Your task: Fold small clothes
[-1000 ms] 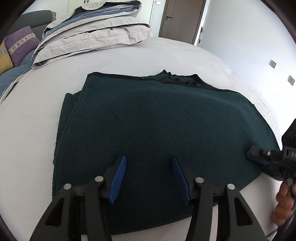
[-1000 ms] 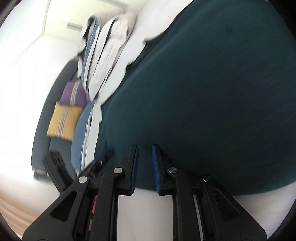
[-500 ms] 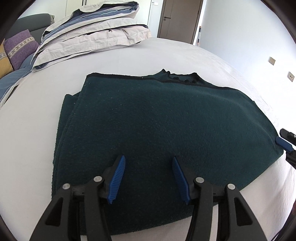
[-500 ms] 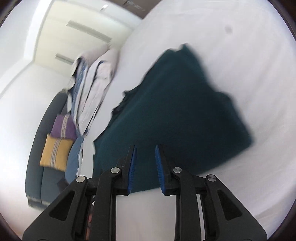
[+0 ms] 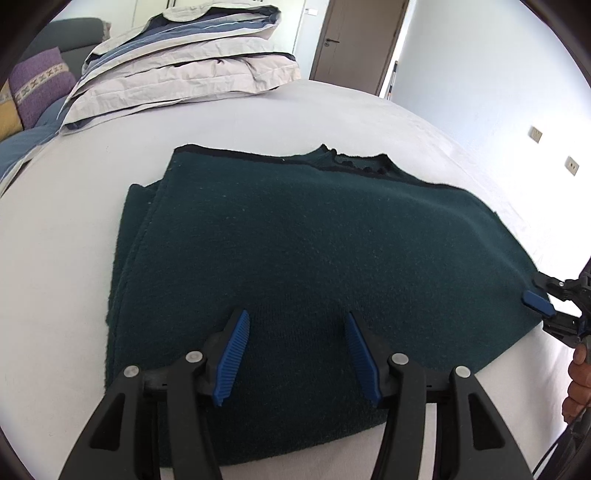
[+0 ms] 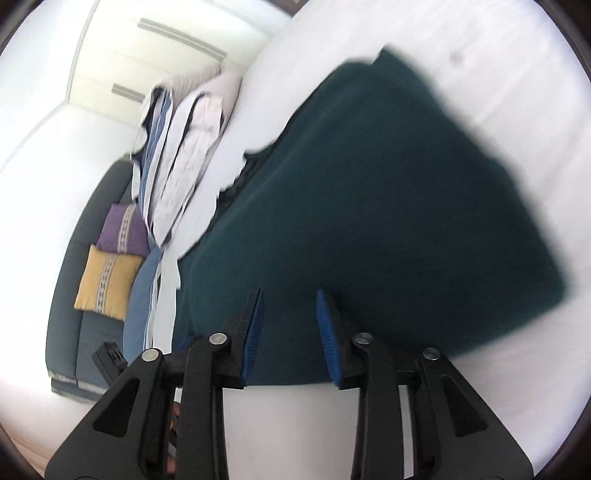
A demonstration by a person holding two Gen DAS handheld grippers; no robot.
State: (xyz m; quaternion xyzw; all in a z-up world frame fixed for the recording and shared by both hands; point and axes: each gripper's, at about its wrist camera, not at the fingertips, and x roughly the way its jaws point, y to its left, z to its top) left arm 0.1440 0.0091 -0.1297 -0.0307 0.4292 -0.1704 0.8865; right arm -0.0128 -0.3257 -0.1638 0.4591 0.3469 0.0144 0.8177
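Inventory, left wrist view, left to right.

Cushions (image 5: pixel 35 88): upper left, purple and yellow, on a dark sofa (image 5: pixel 70 31).

Bedding (image 5: pixel 184 62): folded stack, top left of centre, on the far part of the bed (image 5: pixel 51 240).

Sweater (image 5: pixel 303 266): dark green, centre of frame, flat on the white sheet. It lay folded into a rough rectangle, layered edges showing at its left side, collar at the far edge.

Left gripper (image 5: pixel 295 358): lower centre, my jaws spread, above the sweater's near part, gripping nothing.

Door (image 5: pixel 354 40): upper right of centre, closed.

Right gripper (image 5: pixel 539 295): right edge, at the sweater's right corner. In its own view the right gripper (image 6: pixel 290 332) sat low in the frame over the near hem. Its jaws had just been opening; they stood apart and I saw no cloth pinched between them.

Hand (image 5: pixel 578 380): lower right edge.

Progress, as I judged it: at least one fold made and released. Left to do: perhaps one more fold, then setting it aside.
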